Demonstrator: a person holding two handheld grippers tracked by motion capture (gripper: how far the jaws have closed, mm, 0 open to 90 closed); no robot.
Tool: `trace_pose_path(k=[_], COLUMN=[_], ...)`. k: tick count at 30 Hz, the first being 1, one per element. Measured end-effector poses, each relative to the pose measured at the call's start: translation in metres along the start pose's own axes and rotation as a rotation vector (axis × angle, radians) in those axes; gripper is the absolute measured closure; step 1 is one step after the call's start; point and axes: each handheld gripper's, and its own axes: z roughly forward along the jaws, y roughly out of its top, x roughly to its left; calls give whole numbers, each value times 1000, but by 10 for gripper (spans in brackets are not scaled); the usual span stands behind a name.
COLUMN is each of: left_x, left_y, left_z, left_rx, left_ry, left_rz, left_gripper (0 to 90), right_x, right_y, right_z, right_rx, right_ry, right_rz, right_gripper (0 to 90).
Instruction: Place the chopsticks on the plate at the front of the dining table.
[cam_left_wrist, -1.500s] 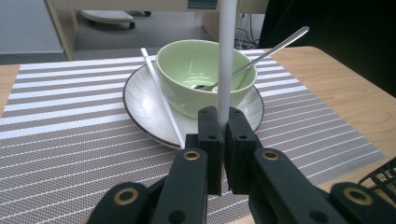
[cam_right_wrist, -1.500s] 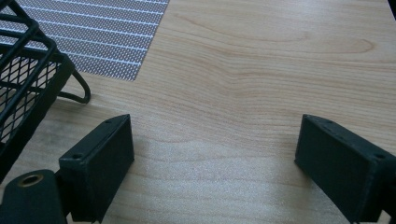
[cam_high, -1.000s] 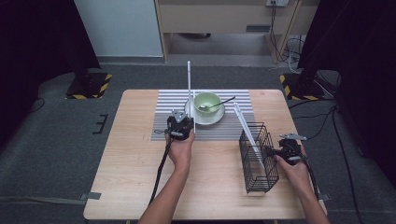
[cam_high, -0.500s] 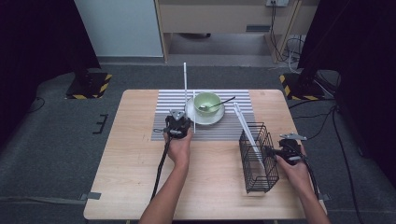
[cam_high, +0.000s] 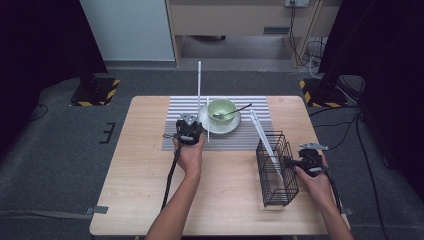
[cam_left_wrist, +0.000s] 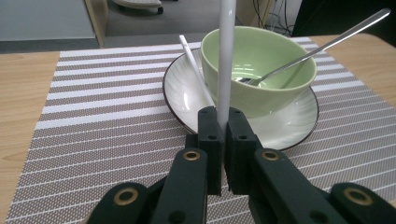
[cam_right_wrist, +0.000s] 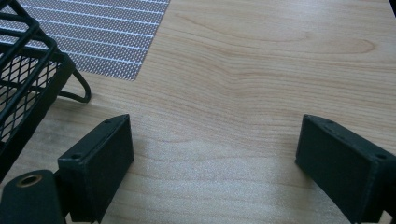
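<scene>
White chopstick (cam_left_wrist: 225, 56) is standing upright, pinched between the clenched jaws of the left hand-held gripper (cam_high: 189, 131), which is hovering over the striped placemat (cam_high: 175, 131) just beside the plate (cam_left_wrist: 180, 91). A second white chopstick (cam_left_wrist: 194, 65) is leaning on that plate against the green bowl (cam_left_wrist: 275, 56), and a metal spoon (cam_left_wrist: 327, 44) is resting inside the bowl. The right hand-held gripper (cam_right_wrist: 212, 154) is sitting released, jaws spread wide with nothing between them, above bare wooden worktop (cam_right_wrist: 261, 70) just beside the black wire basket (cam_high: 276, 172). Another white chopstick (cam_high: 265, 142) is leaning slantwise in that basket. No readable writing is showing.
</scene>
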Motion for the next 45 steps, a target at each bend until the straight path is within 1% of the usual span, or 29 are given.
trace_pose_path(k=[1,4,9,10,13,17,27,37,42,45], left_x=[1,1,0,0,2,4,5,4,4,4], left_y=[-1,-3,-7,-7,-10,-12,-15,-16,-16,-17], left_z=[2,5,12,12,17,19,24,26,27,27], left_rx=[11,24,54,54,87,102,118,116,118,120], left_ry=[6,12,12,12,20,26,24,21,21,25], left_rz=[-1,4,-3,-3,-10,-12,-22,-29,-30,-22], left_gripper=[863,863,863,863,862,862,862,862,862,862], right_x=[0,0,0,0,0,0,-1,-1,-1,-1], right_y=[0,0,0,0,0,0,0,0,0,0], right_z=[0,0,0,0,0,0,0,0,0,0], right_rx=[0,0,0,0,1,0,2,2,2,2], right_ry=[1,1,2,2,5,6,10,11,10,11], right_rz=[1,0,-2,-2,0,-4,-6,-6,-6,-6], right_gripper=[110,110,110,110,109,109,108,108,108,107])
